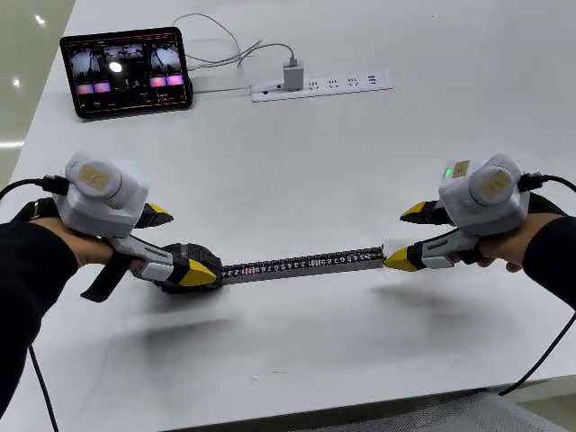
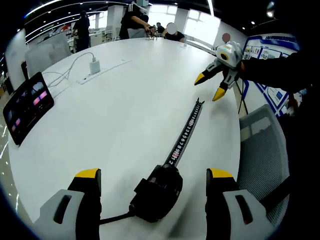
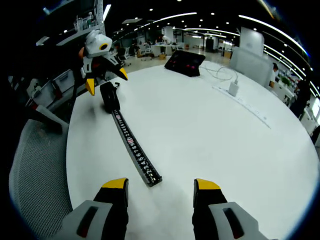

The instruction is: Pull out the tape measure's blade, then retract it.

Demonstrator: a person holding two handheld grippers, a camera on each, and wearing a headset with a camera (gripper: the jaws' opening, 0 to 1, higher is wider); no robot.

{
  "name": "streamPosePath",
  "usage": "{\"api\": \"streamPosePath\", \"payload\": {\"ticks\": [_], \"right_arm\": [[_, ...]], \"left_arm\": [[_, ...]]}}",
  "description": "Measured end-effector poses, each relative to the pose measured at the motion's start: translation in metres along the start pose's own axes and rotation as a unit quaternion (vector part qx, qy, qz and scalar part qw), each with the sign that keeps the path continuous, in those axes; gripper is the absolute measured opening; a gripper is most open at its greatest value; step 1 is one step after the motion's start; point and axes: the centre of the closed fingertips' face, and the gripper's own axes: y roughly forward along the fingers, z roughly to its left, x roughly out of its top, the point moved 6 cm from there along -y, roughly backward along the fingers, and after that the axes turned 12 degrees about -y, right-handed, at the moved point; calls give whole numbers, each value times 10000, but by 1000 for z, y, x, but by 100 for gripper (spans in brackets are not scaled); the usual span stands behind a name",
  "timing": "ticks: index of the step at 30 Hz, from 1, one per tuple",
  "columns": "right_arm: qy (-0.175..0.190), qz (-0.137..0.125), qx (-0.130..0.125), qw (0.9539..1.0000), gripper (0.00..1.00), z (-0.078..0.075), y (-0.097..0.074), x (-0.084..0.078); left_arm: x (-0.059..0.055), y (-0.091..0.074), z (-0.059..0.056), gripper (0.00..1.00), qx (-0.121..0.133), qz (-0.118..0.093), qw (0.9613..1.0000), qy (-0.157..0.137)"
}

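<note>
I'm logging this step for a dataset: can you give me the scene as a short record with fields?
case: black tape measure case lying on the white table
blade: blade pulled out, flat on the table
left gripper: left gripper open, jaws either side of the case
right gripper: right gripper open, the blade's end loose before it
background: tablet, power strip

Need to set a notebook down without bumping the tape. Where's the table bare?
Bare: the wide stretch between the power strip and the blade, and the band between the blade and the near edge. Crowded: the far-left corner with tablet and cables.
</note>
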Motion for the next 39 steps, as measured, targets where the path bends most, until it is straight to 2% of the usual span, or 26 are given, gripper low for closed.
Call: {"api": "streamPosePath", "payload": {"ticks": [1,3,8,11,14,16,19,22,25,27,29,30,32,35,37,39], "right_arm": [[48,-24,-43,10000,50,1,-2,-1],[129,-79,-171,9997,51,3,-6,-4],[252,-283,-698,9968,53,3,-16,-8],[310,-307,-737,9963,54,9,-21,-12],[347,-281,-763,9961,56,14,-26,-17],[335,-271,-819,9957,57,17,-32,-20],[345,-273,-917,9948,57,20,-42,-27],[480,-318,-1011,9932,59,22,-51,-34],[669,-408,-1090,9909,63,24,-59,-39],[697,-405,-1144,9902,66,29,-63,-44],[660,-409,-1234,9893,69,31,-66,-47],[642,-427,-1258,9891,70,35,-67,-49],[626,-399,-1269,9891,75,37,-68,-52],[708,-386,-1288,9884,79,42,-72,-59],[725,-398,-1324,9877,82,43,-75,-63],[788,-468,-1328,9869,86,45,-79,-66]], "left_arm": [[-2,-1,1,87,52,-10,10000,34],[-3,-4,6,85,357,-173,9990,187],[-13,-10,10,85,562,-404,9976,4],[-21,-14,11,85,593,-463,9971,-90],[-24,-19,11,86,694,-689,9949,-261],[-24,-25,12,88,878,-985,9908,-315],[-27,-33,8,91,828,-1255,9872,-525],[-36,-37,6,95,875,-1282,9865,-530],[-44,-39,3,99,916,-1362,9856,-410],[-50,-41,2,99,886,-1374,9853,-490],[-52,-43,0,99,810,-1509,9826,-715],[-53,-46,-1,99,820,-1625,9813,-634],[-57,-48,1,99,971,-1613,9809,-498],[-64,-50,-2,99,920,-1648,9812,-399],[-70,-49,0,99,973,-1532,9827,-364],[-75,-51,-1,99,965,-1529,9829,-334]]}}
